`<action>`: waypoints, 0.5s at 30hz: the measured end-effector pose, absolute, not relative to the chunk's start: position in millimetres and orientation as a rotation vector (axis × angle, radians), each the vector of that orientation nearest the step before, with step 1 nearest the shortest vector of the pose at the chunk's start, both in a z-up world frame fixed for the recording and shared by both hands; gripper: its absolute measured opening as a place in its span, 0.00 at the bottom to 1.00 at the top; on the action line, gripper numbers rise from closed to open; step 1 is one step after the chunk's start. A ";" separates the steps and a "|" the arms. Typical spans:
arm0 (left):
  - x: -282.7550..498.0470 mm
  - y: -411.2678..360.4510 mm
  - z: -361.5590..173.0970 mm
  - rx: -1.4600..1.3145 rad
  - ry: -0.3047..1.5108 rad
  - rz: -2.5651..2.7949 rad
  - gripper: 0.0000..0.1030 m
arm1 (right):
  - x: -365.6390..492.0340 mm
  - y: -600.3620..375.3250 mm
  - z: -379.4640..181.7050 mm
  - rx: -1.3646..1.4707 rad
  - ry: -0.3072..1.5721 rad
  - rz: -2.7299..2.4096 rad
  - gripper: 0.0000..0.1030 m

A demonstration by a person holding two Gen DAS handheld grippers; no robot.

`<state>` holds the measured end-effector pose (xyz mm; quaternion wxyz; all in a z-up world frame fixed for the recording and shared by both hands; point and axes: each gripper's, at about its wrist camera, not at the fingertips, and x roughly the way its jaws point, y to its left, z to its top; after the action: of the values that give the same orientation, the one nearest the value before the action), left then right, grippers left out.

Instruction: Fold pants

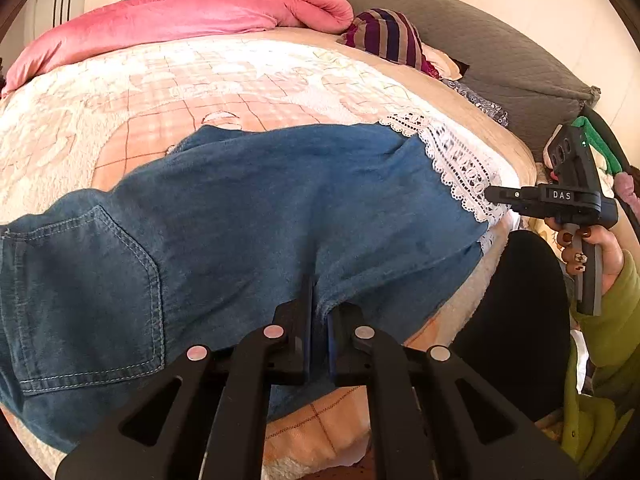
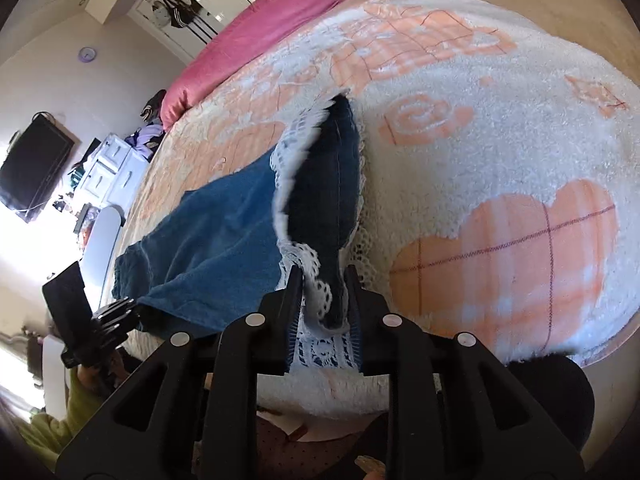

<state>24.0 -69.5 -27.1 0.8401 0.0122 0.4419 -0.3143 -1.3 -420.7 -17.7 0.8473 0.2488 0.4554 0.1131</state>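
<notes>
Blue denim pants (image 1: 248, 216) with white lace hems (image 1: 460, 168) lie across the patterned bed blanket (image 1: 200, 80), a back pocket (image 1: 92, 300) at the left. My left gripper (image 1: 319, 320) is shut on the near edge of the denim, pinching a fold. My right gripper (image 2: 323, 300) is shut on the lace hem (image 2: 316, 300) and dark denim of the leg end (image 2: 324, 184), which stands lifted. The right gripper also shows in the left wrist view (image 1: 496, 194) at the lace hem. The left gripper shows in the right wrist view (image 2: 124, 308) at the pants' (image 2: 208, 240) edge.
A pink duvet (image 1: 180, 16) lies along the far side of the bed. A striped garment (image 1: 388, 36) and a grey pillow (image 1: 500, 52) sit at the head. A dresser (image 2: 112, 168) and a wall TV (image 2: 32, 164) stand beyond the bed.
</notes>
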 end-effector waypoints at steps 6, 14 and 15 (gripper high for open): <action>15.7 -61.1 -14.1 0.047 0.905 -0.648 0.05 | -9.7 -411.9 -0.1 0.454 0.920 0.295 0.05; 10.2 -67.0 -36.8 0.099 0.978 -0.668 0.05 | -17.3 -415.3 -26.2 0.359 1.037 0.230 0.06; 11.2 -67.6 -41.9 0.096 0.997 -0.668 0.05 | -18.3 -415.0 -29.4 0.352 1.040 0.210 0.12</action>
<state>11.2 -67.6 -41.9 0.8242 0.0450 0.4689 -0.3142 -18.3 -415.0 -29.4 0.8478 0.1669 0.4934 0.0995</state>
